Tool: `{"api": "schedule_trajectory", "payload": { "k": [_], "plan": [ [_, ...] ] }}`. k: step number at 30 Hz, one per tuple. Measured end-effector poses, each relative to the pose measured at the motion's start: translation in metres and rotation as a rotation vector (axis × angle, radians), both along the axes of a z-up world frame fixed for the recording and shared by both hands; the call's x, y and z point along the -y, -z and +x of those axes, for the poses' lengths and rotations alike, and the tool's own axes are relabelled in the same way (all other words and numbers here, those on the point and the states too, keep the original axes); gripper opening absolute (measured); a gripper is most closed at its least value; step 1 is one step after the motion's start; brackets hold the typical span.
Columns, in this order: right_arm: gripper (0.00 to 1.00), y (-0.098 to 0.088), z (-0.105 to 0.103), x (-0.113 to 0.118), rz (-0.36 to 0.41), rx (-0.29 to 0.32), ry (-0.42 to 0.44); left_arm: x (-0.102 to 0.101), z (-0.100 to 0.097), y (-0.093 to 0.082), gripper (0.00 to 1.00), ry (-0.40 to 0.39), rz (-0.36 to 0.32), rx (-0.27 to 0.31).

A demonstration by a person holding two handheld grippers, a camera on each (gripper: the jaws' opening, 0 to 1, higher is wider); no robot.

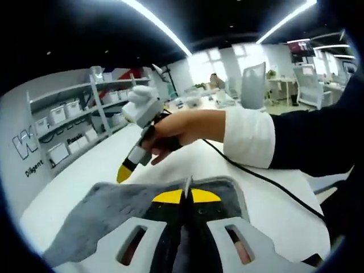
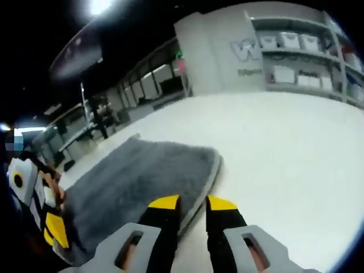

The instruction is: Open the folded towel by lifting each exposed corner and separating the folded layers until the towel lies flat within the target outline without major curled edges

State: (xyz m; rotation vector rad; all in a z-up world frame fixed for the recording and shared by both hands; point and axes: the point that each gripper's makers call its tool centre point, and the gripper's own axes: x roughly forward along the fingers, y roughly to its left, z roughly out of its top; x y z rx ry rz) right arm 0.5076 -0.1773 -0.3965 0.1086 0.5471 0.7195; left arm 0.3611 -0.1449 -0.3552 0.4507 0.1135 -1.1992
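The grey plush towel (image 2: 142,176) lies on the white table (image 2: 284,148), long axis running 8 to 2 o'clock in the right gripper view. The right gripper (image 2: 192,206) has parted jaws straddling its piped edge at 6 o'clock. The left gripper (image 1: 186,196) is clamped on the towel's fold.

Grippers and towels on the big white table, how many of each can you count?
Grey fluffy towel: 1
Grippers with yellow-tipped fingers: 2, the left gripper and the right gripper
Black cable lying on the white table: 1
Total: 4
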Motion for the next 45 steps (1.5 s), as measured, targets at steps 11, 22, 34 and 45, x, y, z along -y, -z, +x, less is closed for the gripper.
{"api": "schedule_trajectory", "payload": {
  "k": [11,22,34,45],
  "plan": [
    [0.09,-0.022,0.019,0.017,-0.067,0.110,-0.012,-0.044,0.035,-0.021,0.02,-0.115,-0.064,-0.038],
    [0.08,-0.017,0.032,0.007,0.068,0.031,0.036,-0.056,0.041,-0.019,0.02,-0.154,-0.089,-0.091],
    [0.07,-0.007,0.029,-0.003,0.078,-0.012,0.059,-0.090,0.038,-0.012,0.02,-0.228,-0.073,-0.099],
    [0.12,-0.014,0.035,-0.001,0.242,-0.021,0.155,-0.091,0.029,-0.012,0.02,-0.211,-0.068,-0.087]
  ]
}}
